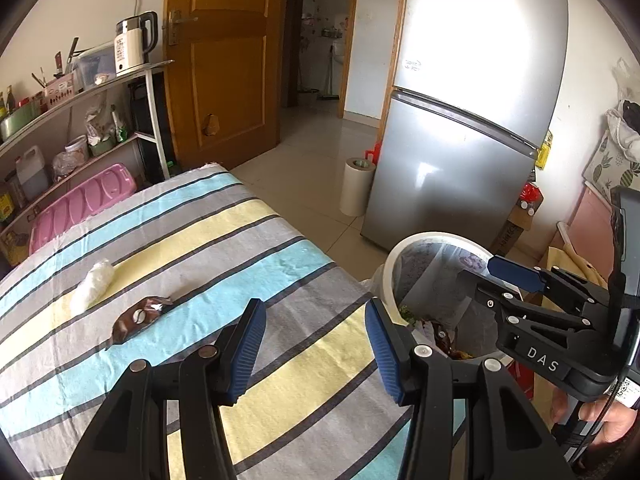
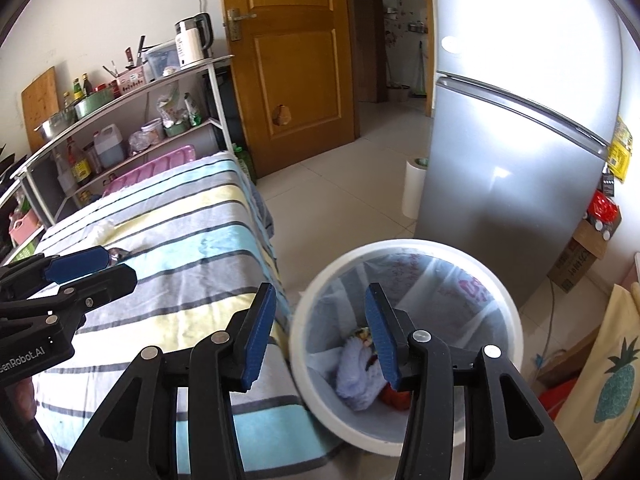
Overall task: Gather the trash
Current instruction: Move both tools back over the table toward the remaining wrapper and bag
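A crumpled white tissue (image 1: 93, 285) and a brown wrapper (image 1: 136, 318) lie on the striped cloth (image 1: 208, 248) at the left. My left gripper (image 1: 316, 344) is open and empty above the cloth, right of the wrapper. A white trash bin (image 2: 404, 344) with a clear liner stands on the floor by the table's right edge and holds several scraps (image 2: 360, 372). My right gripper (image 2: 320, 336) is open and empty, over the bin's near left rim. It shows in the left wrist view (image 1: 516, 276) over the bin (image 1: 436, 280). The left gripper's fingers (image 2: 76, 266) show at the left of the right wrist view.
A silver fridge (image 1: 472, 120) stands behind the bin, a white paper roll (image 1: 356, 188) beside it. A shelf rack (image 1: 80, 120) with bottles, a kettle and a pink tray (image 1: 84, 204) lines the left wall. A wooden door (image 1: 224, 60) is at the back. A pineapple-print cushion (image 2: 608, 368) is at the right.
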The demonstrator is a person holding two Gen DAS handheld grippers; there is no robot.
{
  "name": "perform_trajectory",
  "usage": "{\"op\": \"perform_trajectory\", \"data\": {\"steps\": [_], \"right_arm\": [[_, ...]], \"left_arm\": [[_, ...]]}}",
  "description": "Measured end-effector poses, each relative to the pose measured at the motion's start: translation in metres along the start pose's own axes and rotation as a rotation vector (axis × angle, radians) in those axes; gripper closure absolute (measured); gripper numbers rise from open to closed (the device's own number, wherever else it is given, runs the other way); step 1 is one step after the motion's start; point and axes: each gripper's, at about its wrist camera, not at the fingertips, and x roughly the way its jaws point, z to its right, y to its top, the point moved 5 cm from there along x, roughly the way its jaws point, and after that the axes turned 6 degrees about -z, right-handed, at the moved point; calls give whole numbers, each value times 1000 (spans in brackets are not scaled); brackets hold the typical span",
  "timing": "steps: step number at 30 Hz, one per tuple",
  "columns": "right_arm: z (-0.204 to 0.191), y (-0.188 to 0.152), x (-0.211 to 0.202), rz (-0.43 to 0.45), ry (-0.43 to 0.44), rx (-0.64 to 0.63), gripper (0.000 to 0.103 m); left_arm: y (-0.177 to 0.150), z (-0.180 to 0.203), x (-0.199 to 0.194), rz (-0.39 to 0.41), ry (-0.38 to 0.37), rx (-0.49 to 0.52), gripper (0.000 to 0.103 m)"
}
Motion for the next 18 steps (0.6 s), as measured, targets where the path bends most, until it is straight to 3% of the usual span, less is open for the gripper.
{"op": "perform_trajectory", "data": {"steps": [18], "right_arm": [[-116, 5, 29, -44, 144, -138, 55]], "left_arm": [[-33, -131, -41, 24, 142, -193, 52]]}}
